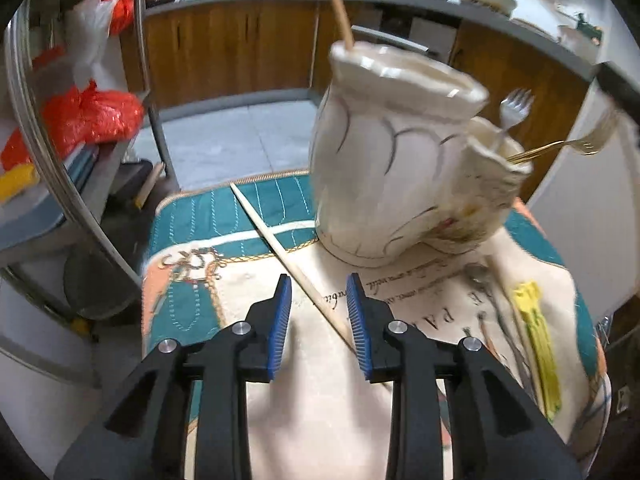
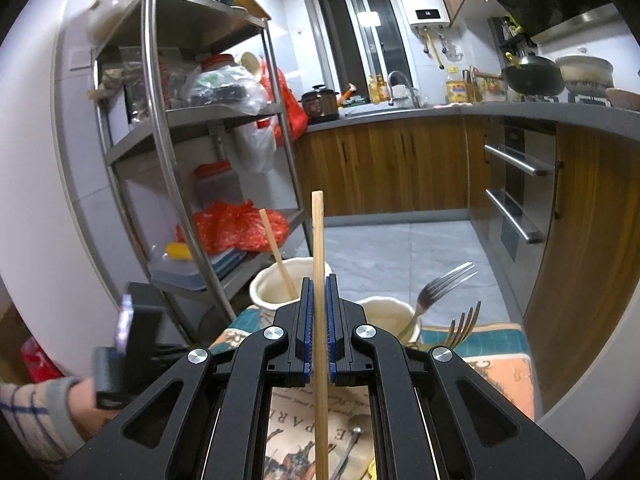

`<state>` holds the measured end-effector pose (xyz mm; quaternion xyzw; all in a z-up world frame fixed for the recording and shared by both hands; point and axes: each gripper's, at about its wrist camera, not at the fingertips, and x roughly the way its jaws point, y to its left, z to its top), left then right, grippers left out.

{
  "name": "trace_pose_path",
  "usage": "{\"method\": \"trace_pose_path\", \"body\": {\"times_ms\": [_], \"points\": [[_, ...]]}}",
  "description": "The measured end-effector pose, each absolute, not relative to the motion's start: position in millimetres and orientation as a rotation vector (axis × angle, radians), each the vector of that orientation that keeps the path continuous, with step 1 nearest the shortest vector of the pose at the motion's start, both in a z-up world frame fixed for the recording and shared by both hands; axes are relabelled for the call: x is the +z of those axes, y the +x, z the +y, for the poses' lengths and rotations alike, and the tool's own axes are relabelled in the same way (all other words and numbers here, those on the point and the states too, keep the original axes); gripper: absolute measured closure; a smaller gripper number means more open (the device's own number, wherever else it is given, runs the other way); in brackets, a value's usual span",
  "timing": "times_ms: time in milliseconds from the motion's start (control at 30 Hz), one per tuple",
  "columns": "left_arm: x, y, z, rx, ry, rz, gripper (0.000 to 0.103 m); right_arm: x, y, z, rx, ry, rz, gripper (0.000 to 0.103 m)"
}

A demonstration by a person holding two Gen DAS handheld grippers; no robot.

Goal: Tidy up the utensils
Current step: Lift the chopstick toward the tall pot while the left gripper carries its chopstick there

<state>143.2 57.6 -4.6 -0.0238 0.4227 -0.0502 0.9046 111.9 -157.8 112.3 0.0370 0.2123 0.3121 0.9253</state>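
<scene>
My left gripper (image 1: pixel 318 300) is open and hovers over a wooden chopstick (image 1: pixel 280 248) that lies slanted on the patterned cloth (image 1: pixel 192 224); its near end runs between the jaws. A tall cream jar (image 1: pixel 380 160) behind it holds one chopstick (image 1: pixel 338 4). A smaller cream jar (image 1: pixel 488 200) beside it holds forks (image 1: pixel 516 108). My right gripper (image 2: pixel 319 284) is shut on a chopstick (image 2: pixel 319 240), held upright above the table. In the right wrist view the tall jar (image 2: pixel 276 284) with its chopstick (image 2: pixel 276 252) and the fork jar (image 2: pixel 384 312) stand beyond the gripper.
Loose utensils and a yellow-handled item (image 1: pixel 536 332) lie on the cloth at right. A metal shelf rack (image 2: pixel 180 152) with red bags stands left of the table. Kitchen cabinets (image 2: pixel 380 164) and an oven (image 2: pixel 520 192) lie beyond the tiled floor.
</scene>
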Motion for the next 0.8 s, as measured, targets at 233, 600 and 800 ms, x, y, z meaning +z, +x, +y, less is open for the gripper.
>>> {"method": "trace_pose_path", "body": {"times_ms": [233,600,800], "points": [[-23.2,168.4,49.1,0.006,-0.01,0.902,0.075,118.4,104.6,-163.3,0.637,0.073,0.408,0.096],[2.1,128.8,66.6,-0.14,-0.046,0.847,0.098,117.0,110.3,-171.7,0.624,0.111,0.415,0.096],[49.3,87.8,86.9,-0.186,-0.083,0.656,0.098,123.9,120.6,-169.9,0.63,0.142,0.391,0.096]]}}
